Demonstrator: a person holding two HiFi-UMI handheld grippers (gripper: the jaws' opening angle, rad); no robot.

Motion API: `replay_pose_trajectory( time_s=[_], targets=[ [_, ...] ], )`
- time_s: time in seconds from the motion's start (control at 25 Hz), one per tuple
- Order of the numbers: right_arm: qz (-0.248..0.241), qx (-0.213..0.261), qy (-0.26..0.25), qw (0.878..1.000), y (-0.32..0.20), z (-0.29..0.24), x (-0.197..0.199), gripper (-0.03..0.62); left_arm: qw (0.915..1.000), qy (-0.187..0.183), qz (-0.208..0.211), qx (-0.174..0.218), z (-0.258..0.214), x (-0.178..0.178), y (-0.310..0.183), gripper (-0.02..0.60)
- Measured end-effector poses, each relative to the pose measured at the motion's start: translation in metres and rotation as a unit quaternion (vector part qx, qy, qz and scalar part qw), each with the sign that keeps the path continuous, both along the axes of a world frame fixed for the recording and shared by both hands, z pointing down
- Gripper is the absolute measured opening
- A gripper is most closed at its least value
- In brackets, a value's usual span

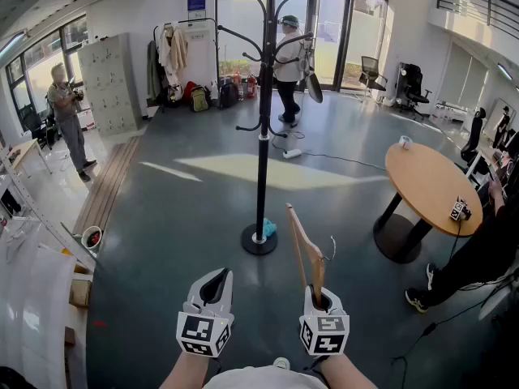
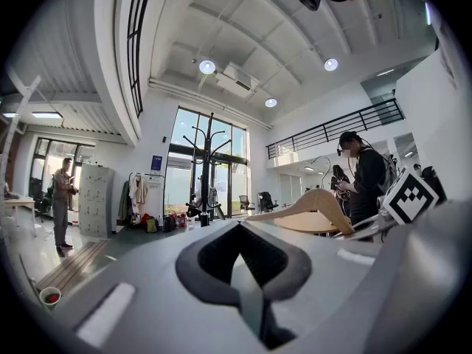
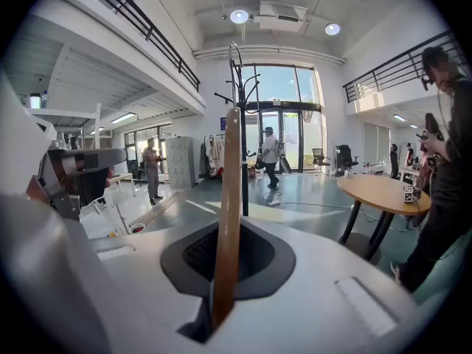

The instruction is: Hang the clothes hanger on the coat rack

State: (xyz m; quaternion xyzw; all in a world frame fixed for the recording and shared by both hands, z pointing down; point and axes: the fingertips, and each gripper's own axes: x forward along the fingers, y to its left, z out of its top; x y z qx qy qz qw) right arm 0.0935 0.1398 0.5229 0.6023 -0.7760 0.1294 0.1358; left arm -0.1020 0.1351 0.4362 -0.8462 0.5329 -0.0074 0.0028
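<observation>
In the head view the right claw (image 1: 318, 300) is clenched on the tip of one arm of the wooden hanger (image 1: 303, 248), low in the frame at about 5 o'clock. The left claw (image 1: 214, 282) sits beside it at 7 o'clock, pressed together on nothing. The hanger's long axis climbs out of the claw toward 11 o'clock, and its wire hook (image 1: 332, 248) sticks off toward 3 o'clock, well short of the rack (image 1: 263, 120) standing at 12. In the left gripper view that claw (image 2: 247, 275) shows its jaws met with nothing between them. The hanger (image 2: 310, 201) crosses at 2 o'clock like a shallow roof, with the rack (image 2: 206, 164) far off at 12. In the right gripper view the hanger (image 3: 229, 198) rises edge-on from 6 to 12 between the closed jaws of the claw (image 3: 220, 304), lined up with the rack (image 3: 243, 131) behind. I'd judge it light, stiff and smooth-varnished, so gripped at one end it may swivel. A hold nearer the neck under the hook would steer that hook better.
</observation>
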Motion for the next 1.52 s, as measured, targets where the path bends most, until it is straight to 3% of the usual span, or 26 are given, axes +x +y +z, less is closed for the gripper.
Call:
replay_pose_trajectory(
  time_s=[0.44,1.12,1.52],
  targets=[
    [0.004,-0.001,0.0,1.0,0.004,-0.001,-0.002,0.026,1.0,0.0,0.003,-0.001,0.0,-0.005,0.007,0.001],
    [0.029,-0.007,-0.01,1.0,0.011,0.009,-0.046,0.026,0.9996,0.015,-0.009,-0.021,0.026,-0.076,0.022,0.001],
    [0.023,-0.013,-0.002,1.0,-0.044,0.014,-0.038,0.028,0.999,0.017,-0.028,-0.032,0.04,-0.084,-0.028,0.001]
  ],
)
